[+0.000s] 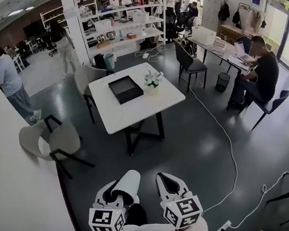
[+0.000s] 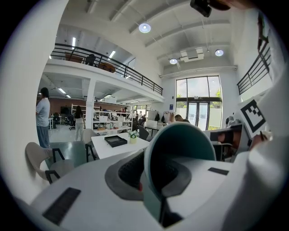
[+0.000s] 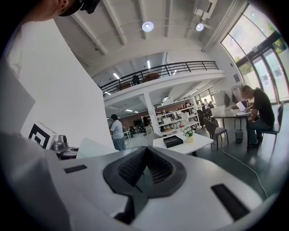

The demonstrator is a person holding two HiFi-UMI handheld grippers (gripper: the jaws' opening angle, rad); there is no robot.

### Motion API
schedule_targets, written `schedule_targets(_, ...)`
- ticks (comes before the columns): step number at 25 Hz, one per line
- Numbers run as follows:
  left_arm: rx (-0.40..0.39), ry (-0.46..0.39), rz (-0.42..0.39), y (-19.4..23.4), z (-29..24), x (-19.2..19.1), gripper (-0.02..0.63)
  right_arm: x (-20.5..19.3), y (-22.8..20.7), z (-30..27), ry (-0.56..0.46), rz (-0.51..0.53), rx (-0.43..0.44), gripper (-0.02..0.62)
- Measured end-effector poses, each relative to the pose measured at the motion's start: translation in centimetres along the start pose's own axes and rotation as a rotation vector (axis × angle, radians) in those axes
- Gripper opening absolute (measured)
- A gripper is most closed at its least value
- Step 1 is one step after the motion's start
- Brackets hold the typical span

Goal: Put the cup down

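The left gripper (image 1: 117, 191) was closed on the cup (image 1: 127, 183), its 2 jaws pinching the cup's wall with 1 pad inside the rim and 1 outside. The cup, white outside and teal inside, lay tipped on its side in that grip, its open mouth turned back toward the gripper's own camera. It hung in the air above the dark floor, well apart from the white table (image 1: 128, 116) ahead. The right gripper (image 1: 171, 186) sat just beside the left with its jaws pressed together and nothing between them. On the table stood a black tray (image 1: 125, 89) and, near it, a small pot of flowers (image 1: 152, 81). A grey chair (image 1: 54, 138) stood left of the table, and a white cable (image 1: 226, 147) ran across the floor at right
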State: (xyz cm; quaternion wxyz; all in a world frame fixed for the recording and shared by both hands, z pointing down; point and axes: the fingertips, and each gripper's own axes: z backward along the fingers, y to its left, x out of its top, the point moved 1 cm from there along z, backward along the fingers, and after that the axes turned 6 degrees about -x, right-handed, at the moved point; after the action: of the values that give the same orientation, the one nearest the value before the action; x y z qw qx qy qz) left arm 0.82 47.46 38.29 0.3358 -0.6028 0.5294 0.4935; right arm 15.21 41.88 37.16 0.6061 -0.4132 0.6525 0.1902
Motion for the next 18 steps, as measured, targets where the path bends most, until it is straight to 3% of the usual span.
schedule_targets(8, -0.025, 0.006, 0.005, 3.4, -5.0, 0.3, 0.037, -0.5, -1.9, -5.6, 0.028, -0.004, -0.026, 0.005)
schedule_targets(18, -0.052, 0.04, 0.014, 12.6, -13.1, 2.8, 0.037, 0.9, -2.5, -17.5, 0.062, -0.02, -0.06, 0.005)
